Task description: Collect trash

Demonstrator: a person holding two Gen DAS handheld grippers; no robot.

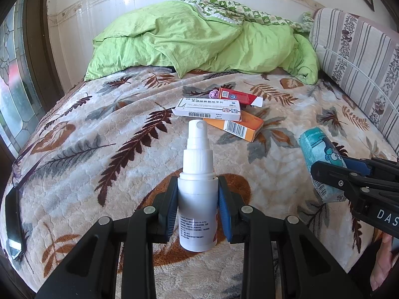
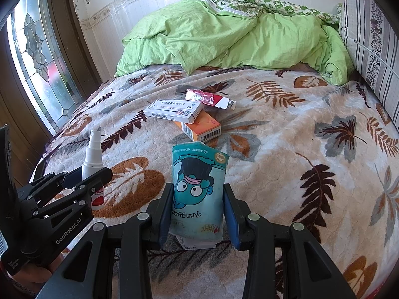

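Note:
My left gripper [image 1: 197,194] is shut on a white spray bottle [image 1: 198,199], held upright above the leaf-patterned blanket; the bottle also shows in the right wrist view [image 2: 92,159]. My right gripper [image 2: 198,204] is shut on a teal cartoon-printed tissue pack [image 2: 198,194], which shows at the right of the left wrist view [image 1: 316,147]. Ahead on the bed lie a white medicine box [image 1: 208,109], an orange box [image 1: 237,125] under it and a red box [image 1: 239,96] behind, with a small purple wad [image 1: 213,94] beside it.
A crumpled green duvet [image 1: 199,42] fills the head of the bed. A striped cushion [image 1: 361,57] runs along the right side. A stained-glass window [image 2: 37,57] is at the left. A dark phone [image 1: 13,224] and glasses [image 1: 18,167] lie at the bed's left edge.

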